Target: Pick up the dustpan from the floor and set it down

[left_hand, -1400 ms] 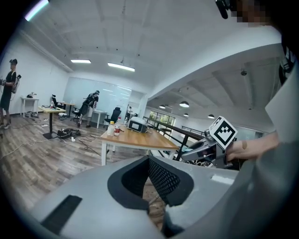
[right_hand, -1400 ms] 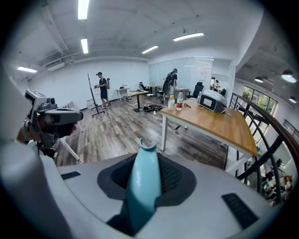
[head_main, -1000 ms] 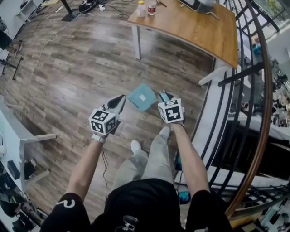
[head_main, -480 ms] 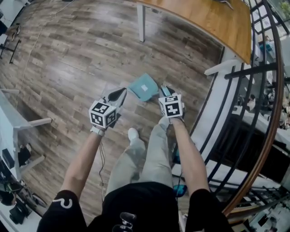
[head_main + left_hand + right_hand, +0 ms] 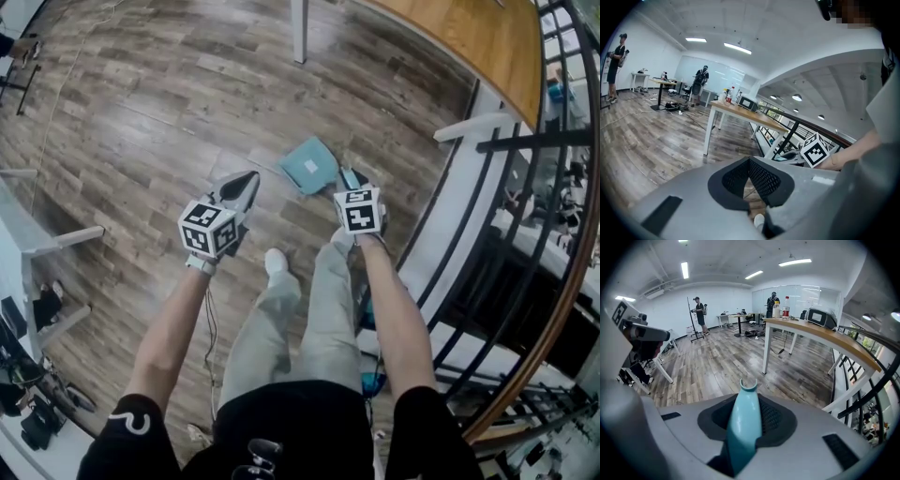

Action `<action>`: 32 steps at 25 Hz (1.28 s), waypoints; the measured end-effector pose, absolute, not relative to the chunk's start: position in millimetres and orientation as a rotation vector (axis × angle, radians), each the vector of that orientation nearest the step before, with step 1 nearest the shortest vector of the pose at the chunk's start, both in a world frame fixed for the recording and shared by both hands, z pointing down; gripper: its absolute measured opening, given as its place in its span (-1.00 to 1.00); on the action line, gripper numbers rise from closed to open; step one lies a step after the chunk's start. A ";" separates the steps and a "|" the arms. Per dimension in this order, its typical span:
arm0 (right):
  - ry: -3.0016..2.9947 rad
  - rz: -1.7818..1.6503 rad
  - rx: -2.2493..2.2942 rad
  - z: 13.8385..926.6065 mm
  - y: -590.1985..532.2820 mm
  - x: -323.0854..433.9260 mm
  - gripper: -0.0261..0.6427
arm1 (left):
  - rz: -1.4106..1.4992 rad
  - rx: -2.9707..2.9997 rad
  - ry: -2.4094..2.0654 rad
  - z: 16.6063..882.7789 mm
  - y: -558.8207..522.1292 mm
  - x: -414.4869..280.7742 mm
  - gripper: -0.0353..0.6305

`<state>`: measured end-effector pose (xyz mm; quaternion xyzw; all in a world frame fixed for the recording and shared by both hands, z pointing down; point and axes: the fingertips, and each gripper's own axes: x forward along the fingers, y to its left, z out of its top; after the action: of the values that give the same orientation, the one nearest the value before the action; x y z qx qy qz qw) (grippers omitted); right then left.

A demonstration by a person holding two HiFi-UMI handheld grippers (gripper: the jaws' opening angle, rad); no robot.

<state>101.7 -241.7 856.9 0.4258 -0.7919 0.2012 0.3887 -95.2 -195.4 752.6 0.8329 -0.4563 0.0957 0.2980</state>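
Note:
The teal dustpan (image 5: 309, 166) sticks out ahead of my right gripper (image 5: 352, 180), low over the wood floor; I cannot tell whether it touches. In the right gripper view its teal handle (image 5: 744, 423) runs up between the black pads, and my right gripper (image 5: 745, 401) is shut on it. My left gripper (image 5: 242, 187) hangs to the left of the pan, apart from it. Seen from the left gripper view, the left gripper (image 5: 750, 176) has its pads meeting at the tips with nothing between them.
A wooden table (image 5: 469, 37) on white legs stands ahead at the right. A black railing (image 5: 525, 187) with a white ledge runs along the right side. A white desk frame (image 5: 37, 244) stands at the left. The person's shoe (image 5: 275, 262) is just behind the grippers.
Both grippers have sunk toward the floor, the right one still carrying the dustpan. The head camera has come lower and now looks more steeply down.

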 end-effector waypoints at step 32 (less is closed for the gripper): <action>-1.979 0.447 1.130 856.1 -225.7 136.5 -0.56 | 0.229 2.171 -1.268 748.2 -194.2 -110.1 -0.91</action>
<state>136.5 -225.7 856.1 0.4462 -0.7817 0.1766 0.3983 -110.1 -194.2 748.2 0.8194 -0.4785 0.0864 0.3036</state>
